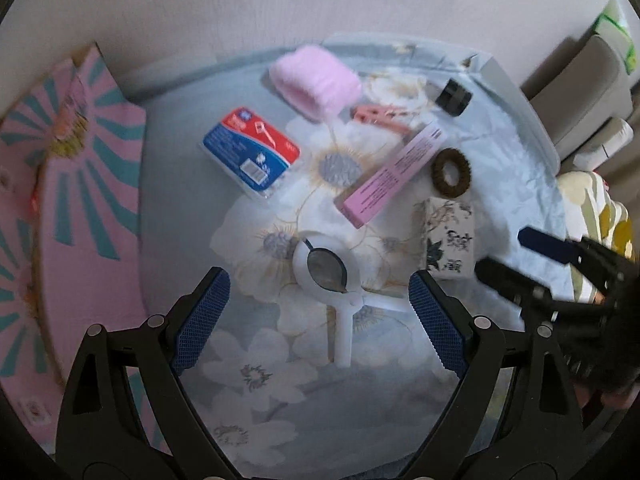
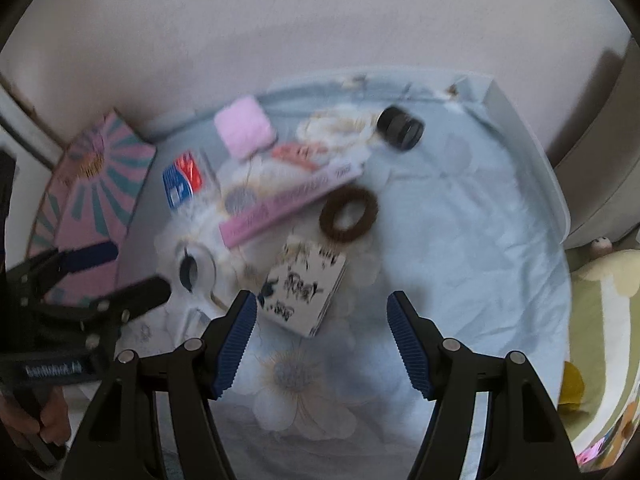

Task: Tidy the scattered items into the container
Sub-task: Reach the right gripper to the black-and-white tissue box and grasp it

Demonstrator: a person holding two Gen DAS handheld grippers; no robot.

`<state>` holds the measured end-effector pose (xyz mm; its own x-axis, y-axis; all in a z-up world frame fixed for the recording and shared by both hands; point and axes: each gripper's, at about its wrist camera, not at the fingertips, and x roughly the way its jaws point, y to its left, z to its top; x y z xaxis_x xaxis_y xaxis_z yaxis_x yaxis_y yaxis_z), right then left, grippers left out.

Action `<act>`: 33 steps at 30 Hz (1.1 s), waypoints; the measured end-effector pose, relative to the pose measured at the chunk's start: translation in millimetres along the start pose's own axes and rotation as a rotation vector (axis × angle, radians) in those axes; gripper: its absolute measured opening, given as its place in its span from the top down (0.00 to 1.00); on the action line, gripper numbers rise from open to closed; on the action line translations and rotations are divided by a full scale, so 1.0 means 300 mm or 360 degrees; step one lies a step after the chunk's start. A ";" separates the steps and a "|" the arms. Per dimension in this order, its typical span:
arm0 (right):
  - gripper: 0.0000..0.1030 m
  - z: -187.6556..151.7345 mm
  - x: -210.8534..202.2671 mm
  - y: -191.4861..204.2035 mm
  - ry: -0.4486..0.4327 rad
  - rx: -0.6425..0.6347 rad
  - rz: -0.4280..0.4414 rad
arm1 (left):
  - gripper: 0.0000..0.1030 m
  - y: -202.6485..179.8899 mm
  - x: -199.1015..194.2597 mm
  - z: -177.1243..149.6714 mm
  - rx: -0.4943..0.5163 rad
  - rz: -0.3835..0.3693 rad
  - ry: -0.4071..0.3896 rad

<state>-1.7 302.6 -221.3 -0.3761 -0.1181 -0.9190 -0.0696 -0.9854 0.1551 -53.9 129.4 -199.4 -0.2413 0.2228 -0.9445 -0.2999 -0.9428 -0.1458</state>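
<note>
Motion blur smears the pink box's (image 2: 288, 204) print beyond reading.

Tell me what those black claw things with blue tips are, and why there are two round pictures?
They are grabbing tools a person holds, one per hand. Each carries a camera, so each round picture looks along one tool. The left gripper hangs open above a white plastic hand mirror. The right gripper is open near a white box with black flowers. Neither holds anything. On the flowery blue sheet also lie a long pink box, a brown hair ring and a fluffy pink cloth.
</note>
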 end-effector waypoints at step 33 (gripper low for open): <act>0.38 -0.021 0.139 0.043 0.0096 -0.0218 0.0025 | 0.12 0.037 0.105 -0.006 -0.0086 0.0096 0.0080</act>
<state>-12.4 284.2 -260.1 -0.3200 -0.1367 -0.9375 0.0641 -0.9904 0.1225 -63.3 125.7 -231.3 -0.2102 0.1536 -0.9655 -0.2354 -0.9665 -0.1025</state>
